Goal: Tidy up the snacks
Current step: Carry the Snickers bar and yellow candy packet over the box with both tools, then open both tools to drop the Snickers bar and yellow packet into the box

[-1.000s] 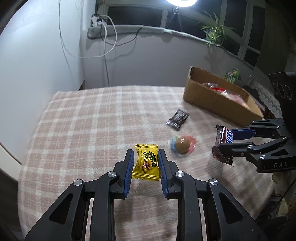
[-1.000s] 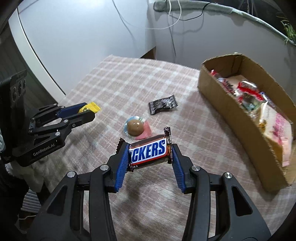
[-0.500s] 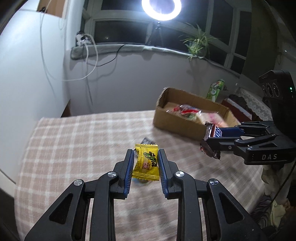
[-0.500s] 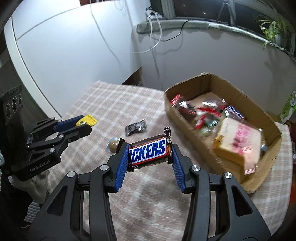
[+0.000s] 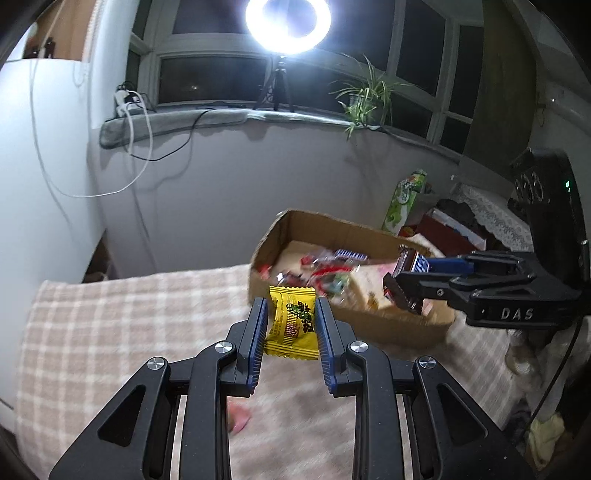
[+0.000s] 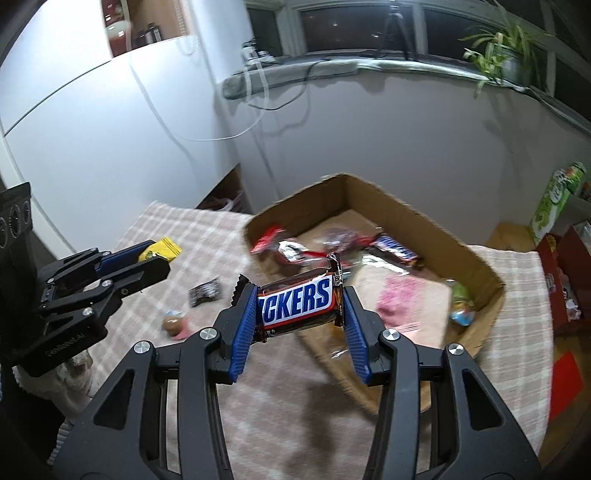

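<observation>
My room is dim, lit mostly by the ring light [image 5: 288,26] on the sill, which blows out to white glare. Windows behind it are black. My fisheye lenses bend walls and darken corners. The checked counter [image 6: 155,229] and cardboard box [image 6: 413,218] smear with motion blur.

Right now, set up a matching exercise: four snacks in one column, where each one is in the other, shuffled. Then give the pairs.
Things:
1. Snickers bar
2. yellow packet
3. dark wrapper
4. blue-wrapped bar

Places:
A. lying on the checked tablecloth
B. inside the cardboard box
C. clamped in the right gripper
D. clamped in the left gripper

Pairs: 1-C, 2-D, 3-A, 4-B
</observation>
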{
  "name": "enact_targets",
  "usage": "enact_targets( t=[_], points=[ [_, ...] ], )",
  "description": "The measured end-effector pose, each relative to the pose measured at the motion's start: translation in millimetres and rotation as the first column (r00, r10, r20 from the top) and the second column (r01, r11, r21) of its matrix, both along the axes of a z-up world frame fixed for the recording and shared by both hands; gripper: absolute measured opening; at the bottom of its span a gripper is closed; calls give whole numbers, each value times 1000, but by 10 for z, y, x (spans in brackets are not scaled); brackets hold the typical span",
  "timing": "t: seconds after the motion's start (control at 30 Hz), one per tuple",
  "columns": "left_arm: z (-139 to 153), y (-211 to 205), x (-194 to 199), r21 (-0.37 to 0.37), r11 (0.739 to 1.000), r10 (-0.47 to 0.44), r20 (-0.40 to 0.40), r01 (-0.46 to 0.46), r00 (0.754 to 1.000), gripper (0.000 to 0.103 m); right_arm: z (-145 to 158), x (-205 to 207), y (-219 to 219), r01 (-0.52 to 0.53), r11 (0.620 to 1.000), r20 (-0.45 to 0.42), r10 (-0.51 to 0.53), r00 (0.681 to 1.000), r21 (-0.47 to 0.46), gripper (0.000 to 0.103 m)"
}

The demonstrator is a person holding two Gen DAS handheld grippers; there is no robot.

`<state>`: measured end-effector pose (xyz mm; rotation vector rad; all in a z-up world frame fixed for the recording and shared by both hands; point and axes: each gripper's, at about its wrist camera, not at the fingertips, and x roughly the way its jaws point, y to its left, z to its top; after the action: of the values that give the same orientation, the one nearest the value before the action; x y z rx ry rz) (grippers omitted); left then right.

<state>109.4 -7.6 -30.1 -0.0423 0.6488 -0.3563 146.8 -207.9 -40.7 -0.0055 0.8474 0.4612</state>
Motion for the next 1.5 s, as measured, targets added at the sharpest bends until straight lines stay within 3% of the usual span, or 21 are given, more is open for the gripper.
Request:
enact_targets(
  t=[0.4, 0.9, 1.0, 1.1, 1.17, 1.2, 1.5],
  points=[
    [-70, -457, 463, -26, 999, -29, -30, 28, 999, 24, -195, 396, -450, 86, 996, -27, -86, 996, -12, 47],
    [-157, -710, 642, 9, 999, -43, -47, 44, 998, 25, -343, 569, -589, 104, 994, -50, -105, 993, -21, 48],
    [-165, -727, 662, 14, 999, -40, -50, 41, 998, 25, -341, 563, -595, 119, 992, -38, -120, 992, -33, 58],
    [-169, -747, 666, 18, 999, -39, -51, 40, 998, 26, -321, 564, -615, 126, 992, -28, -127, 992, -30, 61],
    [-166, -753, 662, 26, 999, -33, -47, 34, 998, 46, -311, 559, -619, 130, 991, -23, -131, 991, -33, 69],
    [-163, -755, 654, 27, 999, -32, -42, 33, 999, 50, -303, 553, -621, 135, 990, -17, -135, 991, -37, 71],
    [-131, -750, 625, 25, 999, -29, -31, 30, 999, 51, -258, 520, -630, 150, 987, 2, -150, 989, -48, 79]
  ],
)
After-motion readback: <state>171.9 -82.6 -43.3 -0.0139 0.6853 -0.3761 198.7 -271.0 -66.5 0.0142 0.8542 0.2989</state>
